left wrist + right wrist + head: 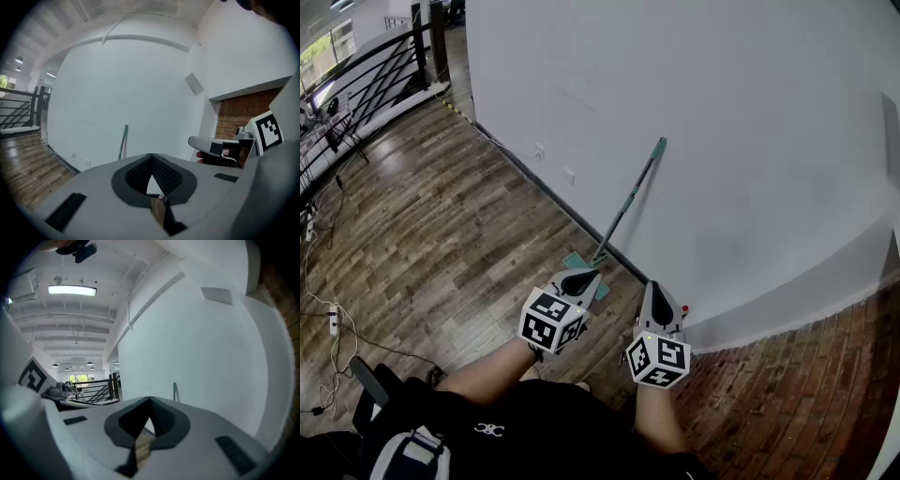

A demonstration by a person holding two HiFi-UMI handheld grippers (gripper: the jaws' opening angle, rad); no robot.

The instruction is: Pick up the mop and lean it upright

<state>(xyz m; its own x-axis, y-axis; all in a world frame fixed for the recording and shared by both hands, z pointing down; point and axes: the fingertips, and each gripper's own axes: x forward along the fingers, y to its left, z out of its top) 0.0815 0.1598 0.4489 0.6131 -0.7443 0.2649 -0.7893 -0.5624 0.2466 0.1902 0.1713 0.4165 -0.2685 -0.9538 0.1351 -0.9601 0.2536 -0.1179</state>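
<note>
Wall: big smooth white painted wall (741, 141). It's what the mop props against, so the job looks basically done to me.
Floor: streaky brown wood-plank floor (441, 225), matte and flat, a decent footing for the mop's bottom end.
Mop: slim grey-and-teal pole mop (628, 201), flat teal head (574, 262) on the planks by the dark skirting (553, 193). The top end touches the wall and the pole tilts steeply — it's leaning on its own, nothing gripping it.
Left gripper: grey two-jaw left gripper (580, 278), jaws closed together on nothing, hovering just short of the head.
Right gripper: matching right gripper (655, 292), ribbed black pads (162, 420) pressed together — empty too, beside the left one, clear of the pole.
</note>
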